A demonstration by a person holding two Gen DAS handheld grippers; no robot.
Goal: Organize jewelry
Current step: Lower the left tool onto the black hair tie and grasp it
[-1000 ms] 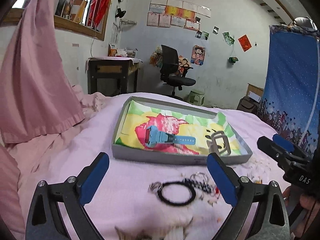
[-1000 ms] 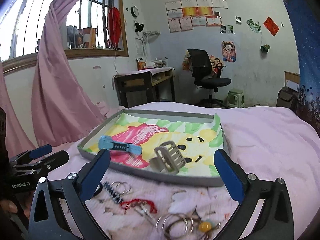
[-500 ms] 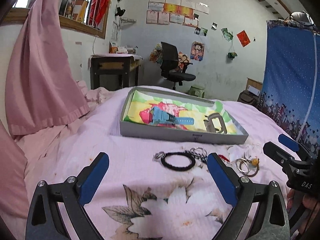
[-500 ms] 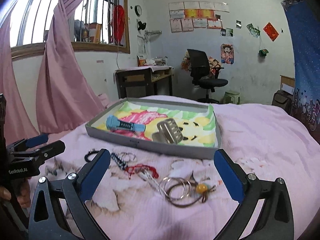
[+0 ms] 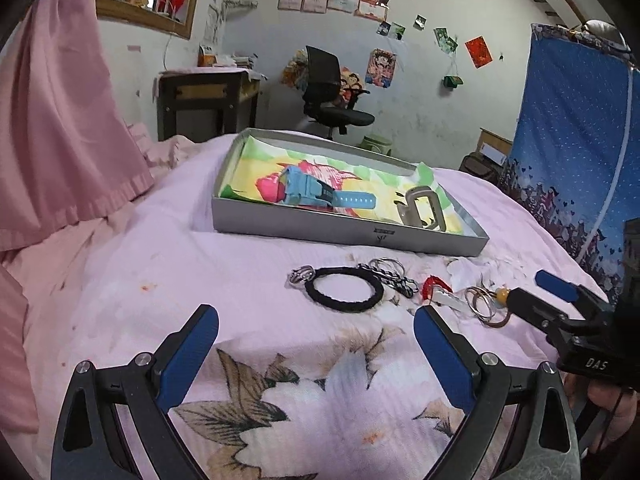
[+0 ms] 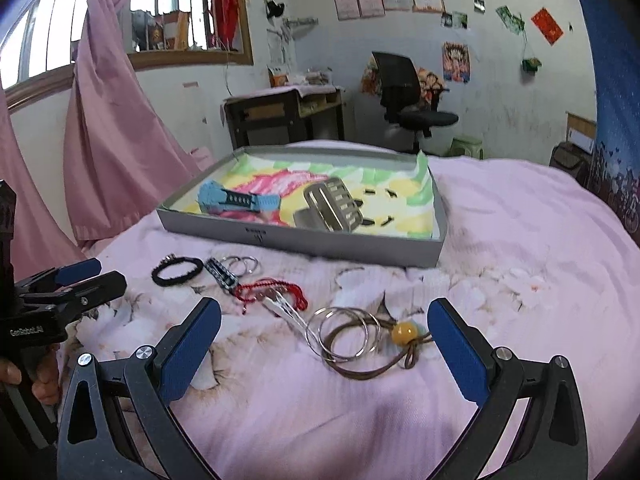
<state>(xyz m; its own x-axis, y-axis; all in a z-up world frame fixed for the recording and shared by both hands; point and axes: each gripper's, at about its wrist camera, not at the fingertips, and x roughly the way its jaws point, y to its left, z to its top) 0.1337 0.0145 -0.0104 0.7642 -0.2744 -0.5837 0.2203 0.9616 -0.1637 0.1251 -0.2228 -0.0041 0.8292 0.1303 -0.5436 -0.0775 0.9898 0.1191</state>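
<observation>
We hold the left gripper with fingers spread wide and empty above the floral sheet. The right gripper is likewise spread and empty, its pads flanking the steel rings and amber bead on a brown cord. Left of these lie a red cord, a braided strap with small rings and a black bracelet (all loose on the sheet). Beyond, the grey tray holds a blue watch and a metal watch.
</observation>
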